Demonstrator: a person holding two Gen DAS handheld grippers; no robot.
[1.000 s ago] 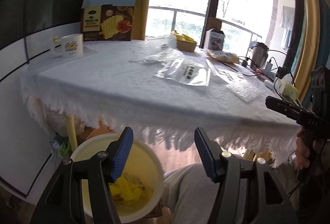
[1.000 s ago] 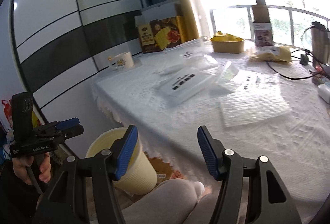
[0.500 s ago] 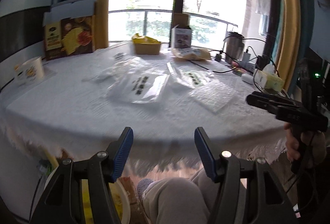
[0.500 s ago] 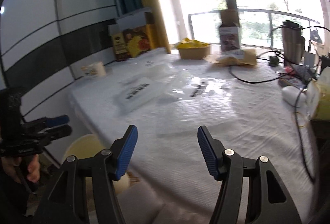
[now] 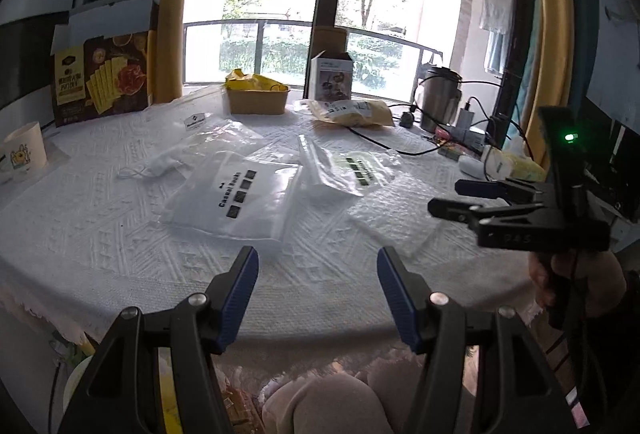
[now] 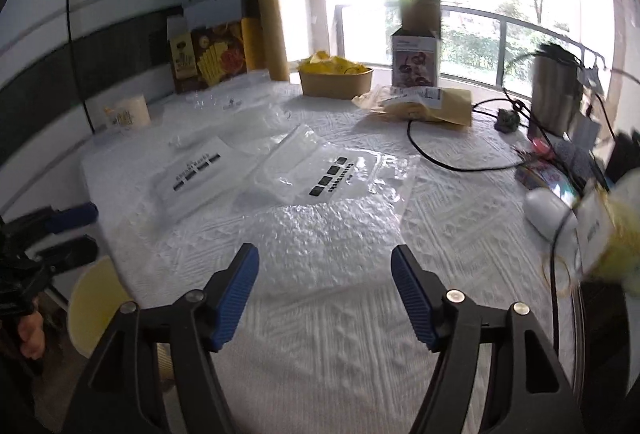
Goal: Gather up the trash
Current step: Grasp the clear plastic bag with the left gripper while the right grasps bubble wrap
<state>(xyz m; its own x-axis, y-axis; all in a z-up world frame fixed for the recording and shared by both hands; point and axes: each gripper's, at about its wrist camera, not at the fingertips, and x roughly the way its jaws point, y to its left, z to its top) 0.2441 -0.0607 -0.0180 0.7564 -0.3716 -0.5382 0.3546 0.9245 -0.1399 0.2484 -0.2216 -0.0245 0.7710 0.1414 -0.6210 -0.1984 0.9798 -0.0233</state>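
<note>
Several clear plastic bags lie on the white tablecloth. One printed bag (image 5: 236, 194) lies mid-table, a second printed bag (image 5: 352, 170) to its right, and a bubble-wrap sheet (image 5: 396, 218) nearer the edge. My left gripper (image 5: 318, 294) is open and empty above the table's near edge. My right gripper (image 6: 324, 294) is open and empty, just short of the bubble wrap (image 6: 320, 230); it also shows in the left wrist view (image 5: 464, 198). A yellow bin (image 6: 96, 306) stands below the table's left side.
At the back stand a cracker box (image 5: 102, 74), a brown tray with yellow wrappers (image 5: 258, 94), a small carton (image 5: 332, 78), a yellow padded mailer (image 5: 352, 112) and a kettle (image 5: 438, 98) with cables. A paper cup (image 5: 22, 150) stands left. A white mouse (image 6: 548, 210) lies right.
Both grippers have risen from beside the bin and swung toward the tabletop. The bin has dropped almost out of the left wrist view. Both stay open and empty.
</note>
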